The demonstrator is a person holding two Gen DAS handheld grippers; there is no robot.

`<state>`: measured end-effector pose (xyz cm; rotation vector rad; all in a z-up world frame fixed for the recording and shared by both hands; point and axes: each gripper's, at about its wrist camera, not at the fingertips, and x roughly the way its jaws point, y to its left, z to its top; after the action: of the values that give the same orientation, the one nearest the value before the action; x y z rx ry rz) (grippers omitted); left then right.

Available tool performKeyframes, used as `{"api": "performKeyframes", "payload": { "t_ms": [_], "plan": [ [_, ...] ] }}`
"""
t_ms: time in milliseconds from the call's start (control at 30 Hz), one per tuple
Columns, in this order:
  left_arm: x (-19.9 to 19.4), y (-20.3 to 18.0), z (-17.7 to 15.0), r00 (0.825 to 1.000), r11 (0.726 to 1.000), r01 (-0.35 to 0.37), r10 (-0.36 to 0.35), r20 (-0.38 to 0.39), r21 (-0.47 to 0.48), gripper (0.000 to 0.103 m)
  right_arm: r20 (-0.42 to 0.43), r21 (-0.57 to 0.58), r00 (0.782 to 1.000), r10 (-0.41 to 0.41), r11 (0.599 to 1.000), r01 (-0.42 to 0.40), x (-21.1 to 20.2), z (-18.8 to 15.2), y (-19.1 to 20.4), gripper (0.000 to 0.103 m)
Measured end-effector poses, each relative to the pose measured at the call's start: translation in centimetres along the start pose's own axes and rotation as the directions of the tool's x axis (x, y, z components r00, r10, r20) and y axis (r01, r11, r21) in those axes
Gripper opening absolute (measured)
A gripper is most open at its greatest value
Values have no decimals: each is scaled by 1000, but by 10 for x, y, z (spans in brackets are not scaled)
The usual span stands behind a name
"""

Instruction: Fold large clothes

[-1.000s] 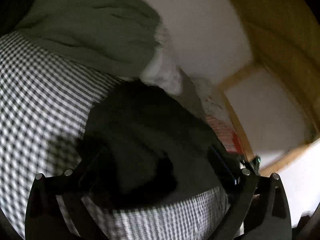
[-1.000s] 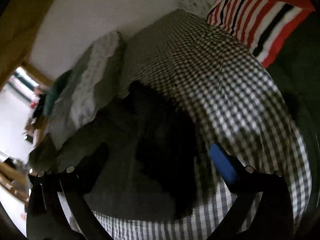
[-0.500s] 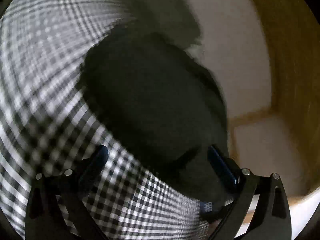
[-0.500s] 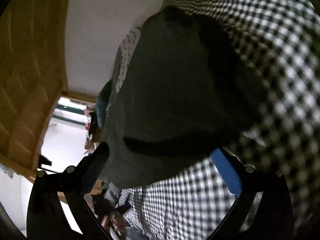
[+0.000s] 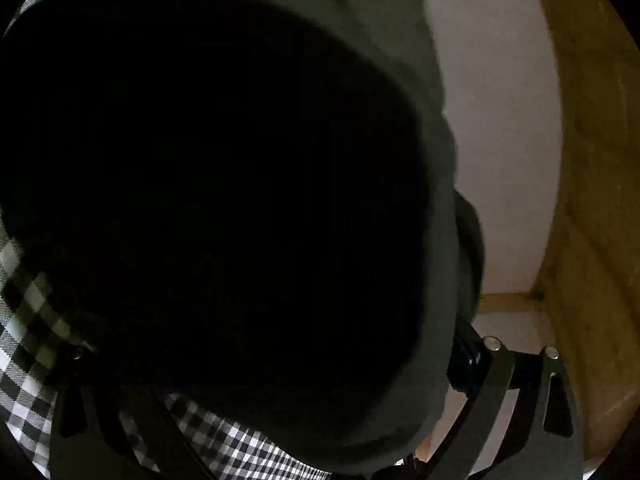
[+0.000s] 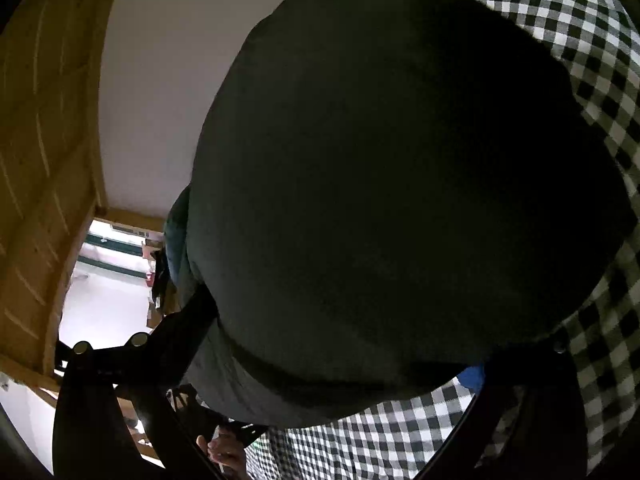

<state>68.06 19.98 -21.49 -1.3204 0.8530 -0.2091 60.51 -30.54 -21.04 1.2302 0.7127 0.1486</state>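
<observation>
Up close, dark garment blocks checkered sheet.

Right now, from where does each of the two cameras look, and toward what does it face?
Left wrist: on the left gripper, facing along its fingers into a dark, bulky folded garment lying on black-and-white checked bedding; both black fingers frame it.
Right wrist: on the right gripper, facing the same garment and bedding; fingers with a blue pad show, plus part of a hand.
Shared: garment, bedding, white wall, yellow wooden panel.
</observation>
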Motion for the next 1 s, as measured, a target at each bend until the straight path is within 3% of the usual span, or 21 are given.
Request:
{"api": "performKeyframes", "payload": {
  "t_ms": [67, 100, 133, 167, 200, 267, 333, 400, 433, 467, 500, 533, 567, 600, 633, 667, 700, 733, 833, 933, 1000],
  "plan": [
    [3, -1, 8, 999, 1000, 13, -13, -40, -3, 97, 45, 34, 998, 38, 999, -40, 3, -4, 5, 96],
    [2, 0, 9, 999, 1000, 28, -28, -44, -7, 81, 72, 71, 995, 65, 995, -70, 1, -5, 2, 75],
    [0, 2, 10, 997, 998, 59, -60, -50, -10, 58, 79, 85, 993, 86, 992, -93, 0, -6, 1, 63],
    [-4, 1, 10, 995, 997, 80, -79, -63, 10, 53, 87, 81, 990, 113, 989, -120, -3, -8, 2, 50],
    [-8, 0, 9, 995, 997, 76, -74, -60, 31, 45, 87, 68, 989, 120, 990, -126, -4, -11, 4, 42],
    [-14, -1, 7, 995, 995, 88, -86, -45, 46, 37, 85, 70, 987, 139, 987, -145, -10, -18, 6, 36],
    [-26, 1, 1, 993, 993, 117, -116, -29, 35, 32, 85, 99, 981, 172, 979, -180, -23, -30, 2, 33],
    [-36, 3, -5, 992, 992, 122, -120, -30, 41, 33, 91, 94, 984, 150, 983, -159, -27, -38, 2, 36],
    [-36, 5, -6, 995, 994, 94, -91, -44, 55, 37, 87, 110, 988, 130, 984, -139, -26, -39, -5, 41],
    [-32, 10, -5, 995, 995, 84, -81, -56, 53, 40, 69, 132, 988, 140, 980, -148, -18, -35, -13, 56],
    [-25, 14, 0, 995, 996, 78, -75, -64, 40, 55, 50, 151, 986, 158, 975, -163, -9, -29, -20, 76],
    [-17, 19, 3, 994, 998, 68, -67, -82, 8, 76, 45, 170, 985, 166, 970, -172, 3, -23, -24, 80],
    [-9, 20, 3, 996, 998, 58, -58, -70, -4, 80, 70, 155, 985, 155, 974, -164, 9, -18, -18, 85],
    [-6, 13, 3, 997, 998, 54, -52, -54, 31, 90, 86, 135, 988, 131, 981, -142, 12, -14, -10, 86],
    [-3, 4, 3, 998, 996, 45, -42, -47, 73, 92, 100, 132, 988, 119, 982, -132, 15, -11, -6, 82],
    [-2, -2, 4, 998, 994, 49, -46, -44, 94, 92, 107, 147, 988, 113, 981, -128, 16, -9, -5, 63],
    [-3, -5, 7, 997, 993, 71, -66, -47, 97, 81, 110, 168, 985, 129, 975, -147, 14, -9, -6, 47],
    [-7, -5, 11, 996, 993, 78, -74, -48, 91, 50, 108, 170, 984, 145, 972, -162, 12, -9, -6, 43],
    [-27, -3, 10, 997, 991, 76, -71, -41, 113, 33, 82, 101, 981, 177, 978, -185, -7, -22, 2, 34],
    [-65, 8, 11, 996, 992, 87, -84, -37, 90, 29, 63, 87, 977, 202, 974, -207, -38, -52, 4, 33],
    [-90, 16, -2, 998, 988, 64, -60, -34, 142, 29, 67, 129, 978, 196, 971, -203, -49, -73, -15, 33]
  ]
}}
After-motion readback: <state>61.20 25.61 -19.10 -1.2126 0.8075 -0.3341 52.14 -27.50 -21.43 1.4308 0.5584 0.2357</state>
